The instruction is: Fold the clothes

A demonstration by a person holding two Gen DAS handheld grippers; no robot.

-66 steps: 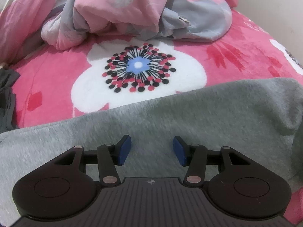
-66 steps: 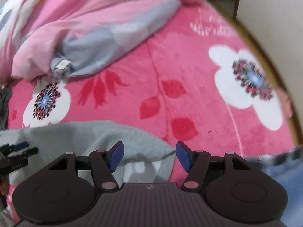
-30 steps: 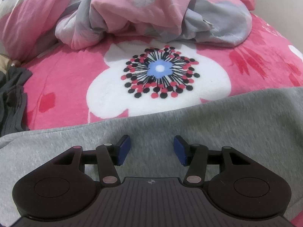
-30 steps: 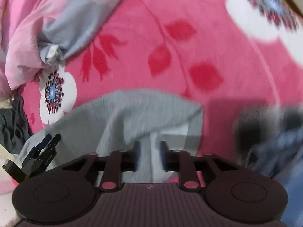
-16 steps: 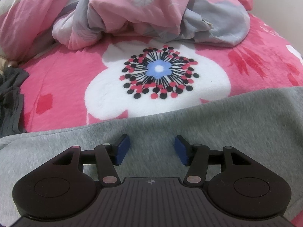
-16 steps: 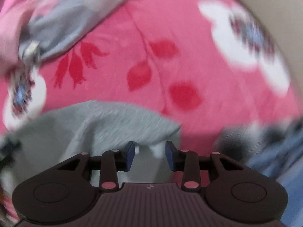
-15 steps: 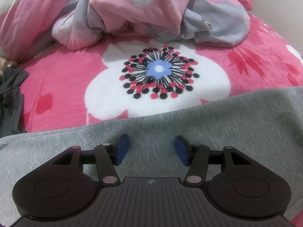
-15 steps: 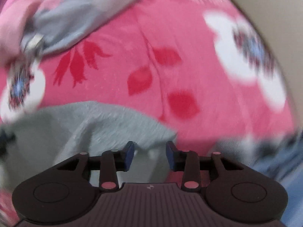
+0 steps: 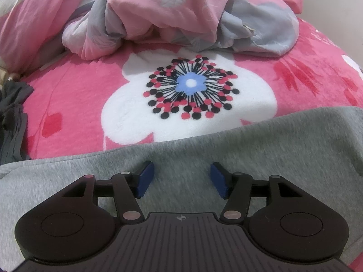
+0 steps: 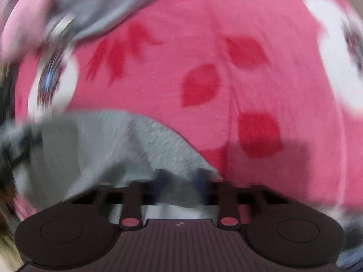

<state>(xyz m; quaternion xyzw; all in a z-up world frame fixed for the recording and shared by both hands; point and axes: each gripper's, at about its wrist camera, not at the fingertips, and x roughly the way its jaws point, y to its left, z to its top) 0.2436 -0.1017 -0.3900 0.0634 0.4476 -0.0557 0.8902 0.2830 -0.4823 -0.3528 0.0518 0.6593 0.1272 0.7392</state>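
Garment, a soft grey knit piece (image 9: 261, 149), lies flat on the pink flowered fleece blanket (image 9: 74, 104). Your left gripper (image 9: 180, 179) hovers over it, jaws half apart, holding nothing. Your right gripper (image 10: 180, 182) is closing on its corner; frame blurred. Step: corner pickup. Next, secure grip, then lift.

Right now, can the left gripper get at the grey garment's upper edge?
Probably yes: the left gripper hangs open over the grey garment, and nothing lies between its fingers and that edge.
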